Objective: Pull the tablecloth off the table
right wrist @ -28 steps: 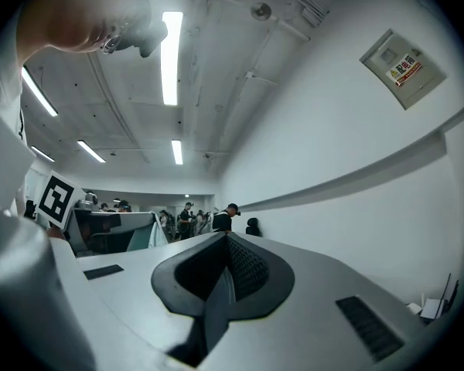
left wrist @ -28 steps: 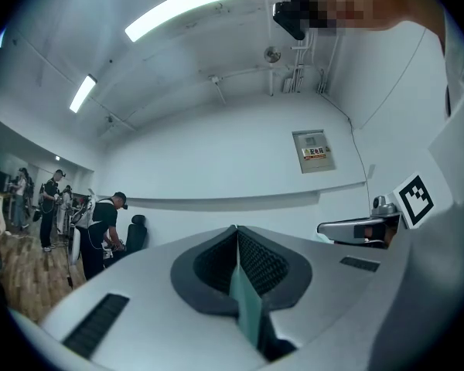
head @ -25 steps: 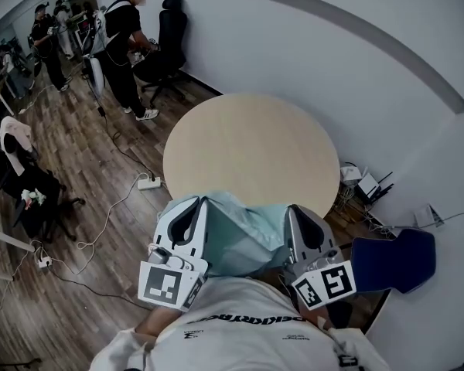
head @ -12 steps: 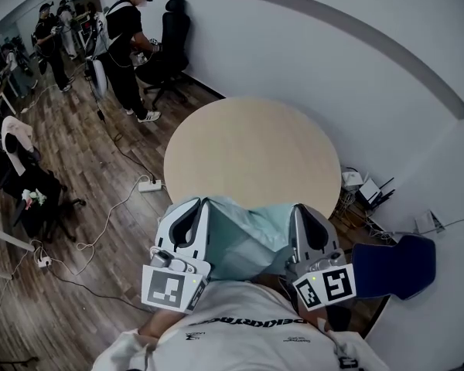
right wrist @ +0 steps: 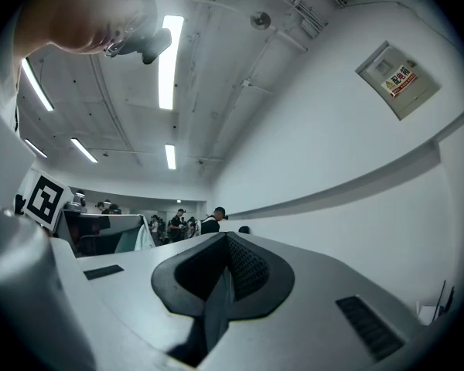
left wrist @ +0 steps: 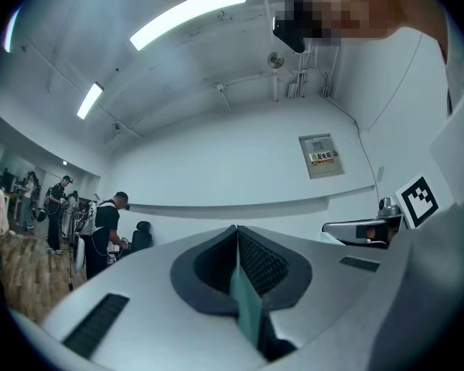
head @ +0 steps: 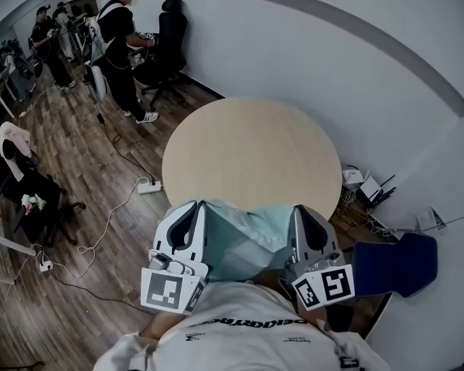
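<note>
The pale teal tablecloth (head: 247, 234) hangs bunched between my two grippers, close to my chest and off the round beige table (head: 251, 153), whose top lies bare. My left gripper (head: 202, 202) is shut on the cloth's left edge. In the left gripper view a thin teal fold (left wrist: 246, 308) is pinched between the dark pads (left wrist: 267, 265). My right gripper (head: 294, 209) is shut on the right edge, and in the right gripper view a fold of cloth (right wrist: 216, 315) shows between its closed jaws. Both grippers point roughly level towards the wall.
A blue chair (head: 394, 261) stands at my right, beside the table. Cables and small boxes (head: 363, 188) lie by the wall. A power strip (head: 148, 185) and cords cross the wooden floor at left. People (head: 124, 45) and a black office chair (head: 168, 37) are at the back left.
Both grippers keep their hold on the cloth and stay almost where they were. The person at the back left has shifted a little.
</note>
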A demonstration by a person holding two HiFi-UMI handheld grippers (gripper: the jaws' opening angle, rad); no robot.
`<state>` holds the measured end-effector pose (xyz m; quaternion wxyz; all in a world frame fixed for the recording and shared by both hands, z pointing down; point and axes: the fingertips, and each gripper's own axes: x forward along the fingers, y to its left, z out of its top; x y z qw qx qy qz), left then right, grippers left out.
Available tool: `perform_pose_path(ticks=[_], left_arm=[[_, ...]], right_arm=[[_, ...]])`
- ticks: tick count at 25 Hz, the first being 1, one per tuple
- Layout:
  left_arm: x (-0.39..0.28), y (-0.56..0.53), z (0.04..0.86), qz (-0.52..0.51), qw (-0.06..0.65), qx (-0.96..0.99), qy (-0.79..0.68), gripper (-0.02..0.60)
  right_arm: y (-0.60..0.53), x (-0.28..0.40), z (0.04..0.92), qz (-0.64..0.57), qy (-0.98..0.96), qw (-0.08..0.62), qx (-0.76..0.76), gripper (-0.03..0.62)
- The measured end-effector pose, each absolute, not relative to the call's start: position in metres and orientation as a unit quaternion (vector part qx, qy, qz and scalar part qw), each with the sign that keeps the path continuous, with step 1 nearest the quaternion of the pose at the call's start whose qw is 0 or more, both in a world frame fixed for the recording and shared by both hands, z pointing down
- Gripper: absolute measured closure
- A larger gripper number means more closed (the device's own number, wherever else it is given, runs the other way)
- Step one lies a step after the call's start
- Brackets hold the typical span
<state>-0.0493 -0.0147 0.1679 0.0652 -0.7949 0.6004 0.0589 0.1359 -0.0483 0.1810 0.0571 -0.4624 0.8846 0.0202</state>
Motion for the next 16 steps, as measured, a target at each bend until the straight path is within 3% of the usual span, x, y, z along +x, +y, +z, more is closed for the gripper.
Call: perform_pose_path(ticks=[16], left_arm=[[-0.052,-0.04,0.175,0.056,0.073,-0.8,0.593,0.568]], right_arm=[[-0.069,0.145,0.191,0.01,0.87,0.054,-0.49,0.559]])
